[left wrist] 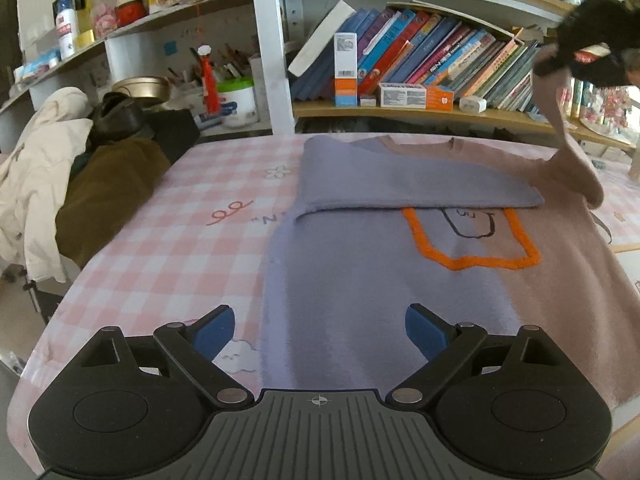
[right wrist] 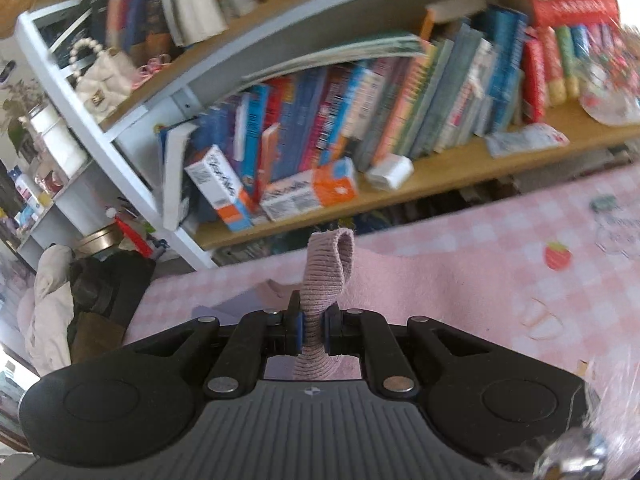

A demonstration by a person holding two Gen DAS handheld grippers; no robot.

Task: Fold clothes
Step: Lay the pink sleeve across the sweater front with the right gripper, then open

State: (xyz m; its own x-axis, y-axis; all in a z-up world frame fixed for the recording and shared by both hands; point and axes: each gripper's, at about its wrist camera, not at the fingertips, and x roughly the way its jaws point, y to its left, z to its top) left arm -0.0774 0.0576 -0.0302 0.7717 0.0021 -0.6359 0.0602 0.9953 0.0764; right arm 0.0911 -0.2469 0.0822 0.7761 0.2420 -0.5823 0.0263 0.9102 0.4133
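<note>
- The sweater (left wrist: 400, 280) lies flat on the table (left wrist: 160, 240) just ahead of the left tongs (left wrist: 320, 330), purple sleeve (left wrist: 400, 184) already folded across the chest.
- Right tongs (right wrist: 314, 328) are clamped on the pink sleeve's ribbed cuff (right wrist: 326, 276), held up off the table. Only a narrow bite, so a quick swing could yank it free.
- Left tongs gape wide, holding nothing, so nothing pins the body; it may drag and bunch up.
</note>
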